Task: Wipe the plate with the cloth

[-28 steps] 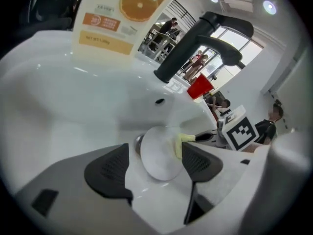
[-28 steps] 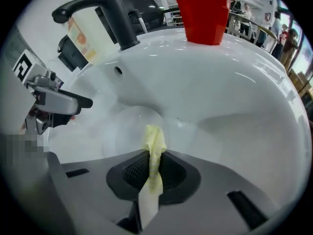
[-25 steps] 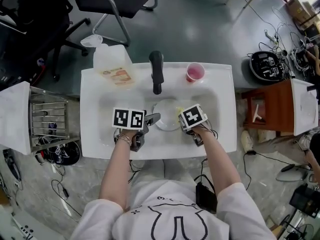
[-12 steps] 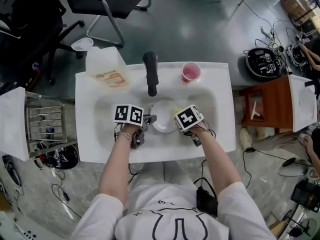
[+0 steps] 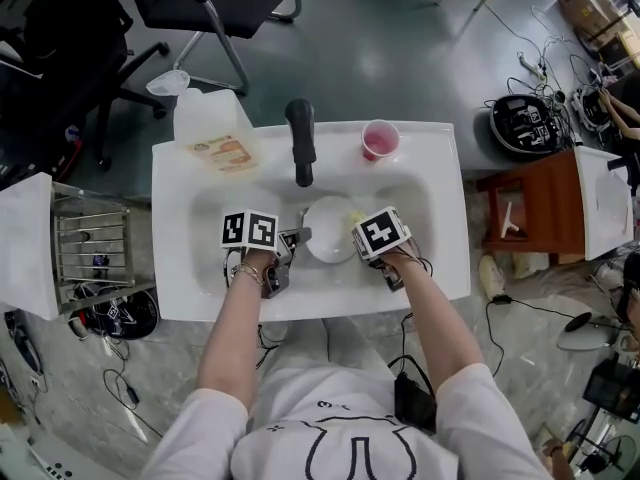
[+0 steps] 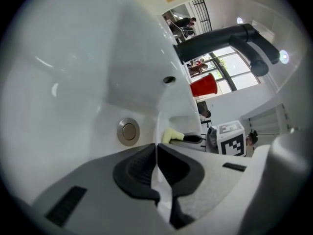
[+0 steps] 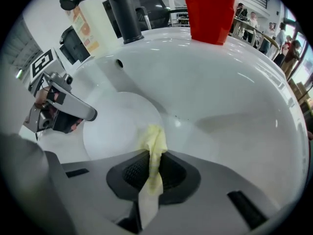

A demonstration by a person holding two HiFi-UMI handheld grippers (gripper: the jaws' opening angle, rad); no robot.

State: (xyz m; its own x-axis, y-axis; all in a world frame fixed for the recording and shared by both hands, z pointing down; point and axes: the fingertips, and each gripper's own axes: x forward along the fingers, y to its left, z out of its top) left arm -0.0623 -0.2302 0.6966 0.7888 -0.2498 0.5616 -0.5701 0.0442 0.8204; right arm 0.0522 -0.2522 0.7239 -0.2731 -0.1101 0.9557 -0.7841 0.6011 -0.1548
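Note:
A white plate (image 5: pixel 328 230) lies in the white sink (image 5: pixel 180 268). My left gripper (image 5: pixel 300 236) has just been closing and now stands shut on the plate's left rim; in the left gripper view a thin white edge of the plate (image 6: pixel 168 121) sits between its jaws (image 6: pixel 156 148). My right gripper (image 5: pixel 358 230) is at the plate's right side, shut on a pale yellow cloth (image 7: pixel 154 141). The cloth (image 5: pixel 355 223) hangs from the jaws (image 7: pixel 154 153) onto the plate (image 7: pixel 117 126). The left gripper (image 7: pixel 90 114) shows at the plate's far rim.
A black faucet (image 5: pixel 300 138) reaches over the basin from the back. A pink cup (image 5: pixel 380 140) and a plastic jug (image 5: pixel 215 128) stand on the back ledge. The drain (image 6: pixel 128 131) lies beyond the plate. A wire rack (image 5: pixel 90 243) stands left of the sink.
The left gripper's jaws, wide apart at the plate's left rim before, have come together on it, and the gripper has sunk slightly. The right gripper with the cloth has stayed put.

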